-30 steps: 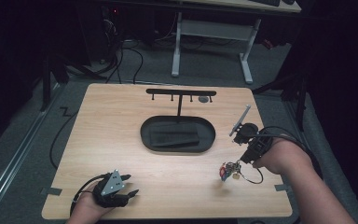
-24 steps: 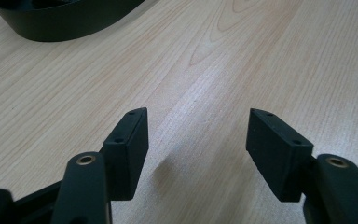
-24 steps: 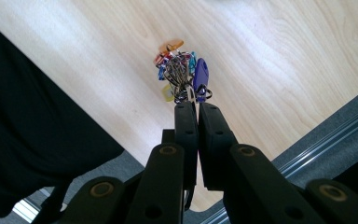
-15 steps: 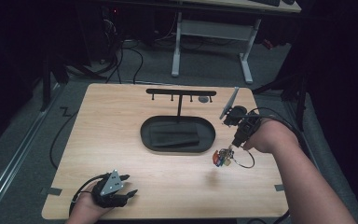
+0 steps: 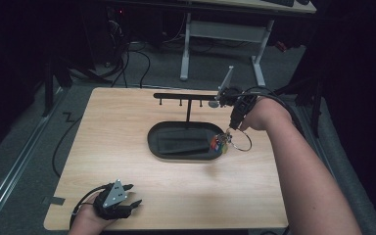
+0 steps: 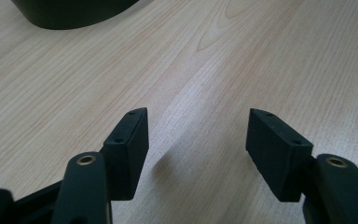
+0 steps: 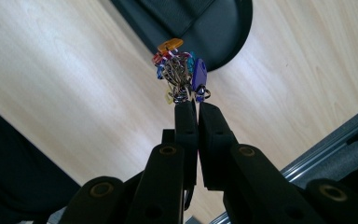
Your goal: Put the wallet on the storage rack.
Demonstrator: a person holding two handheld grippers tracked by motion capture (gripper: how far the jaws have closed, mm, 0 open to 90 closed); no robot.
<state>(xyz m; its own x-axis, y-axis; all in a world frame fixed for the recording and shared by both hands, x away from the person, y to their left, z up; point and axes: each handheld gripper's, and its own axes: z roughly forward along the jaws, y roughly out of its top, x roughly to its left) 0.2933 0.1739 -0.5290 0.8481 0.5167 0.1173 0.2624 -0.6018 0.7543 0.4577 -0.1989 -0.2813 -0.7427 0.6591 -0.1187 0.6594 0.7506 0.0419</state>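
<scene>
A bunch of keys with coloured tags point(image 5: 219, 143) on a wire ring hangs from my right gripper point(image 5: 231, 129), which is shut on it. The bunch hangs above the right end of the black oval tray point(image 5: 156, 147). In the right gripper view the jaws point(image 7: 196, 105) pinch the ring just below the keys point(image 7: 179, 70), with the tray point(image 7: 214, 28) beyond. A black hook rack point(image 5: 186, 96) stands on a post behind the tray. My left gripper point(image 5: 134, 195) rests at the table's front left, open over bare wood point(image 6: 196, 135).
The wooden table point(image 5: 103, 161) ends close in front of the left hand. A desk frame with grey legs point(image 5: 185, 54) stands behind the table, and cables point(image 5: 142, 58) lie on the floor. The tray's edge point(image 6: 70, 9) lies far ahead of the left jaws.
The right hand has carried the keys from the table's front right up and back toward the left, to the tray's right end. The left gripper has stayed put.
</scene>
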